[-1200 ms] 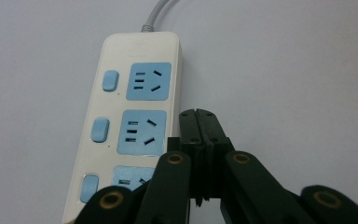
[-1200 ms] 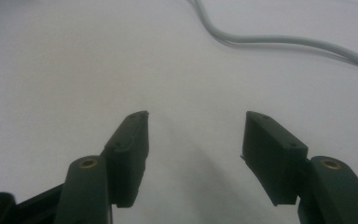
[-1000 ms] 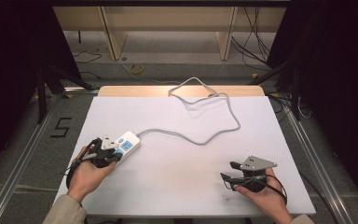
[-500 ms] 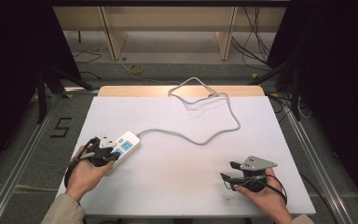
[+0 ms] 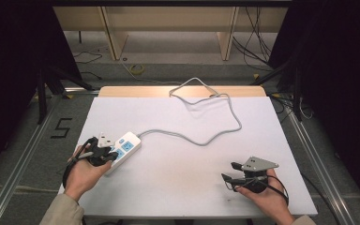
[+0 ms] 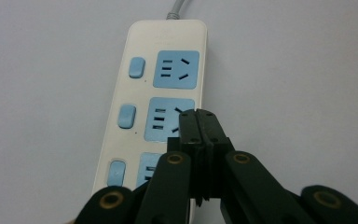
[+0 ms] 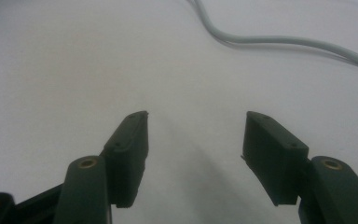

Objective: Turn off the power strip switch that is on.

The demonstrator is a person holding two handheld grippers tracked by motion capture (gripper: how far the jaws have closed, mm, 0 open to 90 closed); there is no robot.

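High view: the left gripper point(image 5: 107, 152), held in the person's left hand point(image 5: 82, 173), sits at the lower left of the frame over the near end of a white power strip point(image 5: 124, 149). The strip lies on the white worktop point(image 5: 178, 187), angled toward the upper right, and its grey cable point(image 5: 201, 140) runs across the centre of the frame, loops at the upper middle and passes over the far wooden edge. The right gripper point(image 5: 232, 171), in the right hand point(image 5: 262, 199), rests at the lower right, well apart from the strip, pointing toward frame left.

Left gripper view: the fingers point(image 6: 200, 128) are clenched together with nothing between them; their tips lie over the right side of the middle blue socket point(image 6: 165, 119) of the power strip point(image 6: 116, 140). Whether they touch its surface cannot be told. Three blue switches line the strip's left side, each next to a socket.

Right gripper view: the fingers point(image 7: 130, 144) are released, spread wide over bare worktop point(image 7: 74, 70). The cable point(image 7: 270, 41) crosses the upper right of the frame, well beyond the tips.
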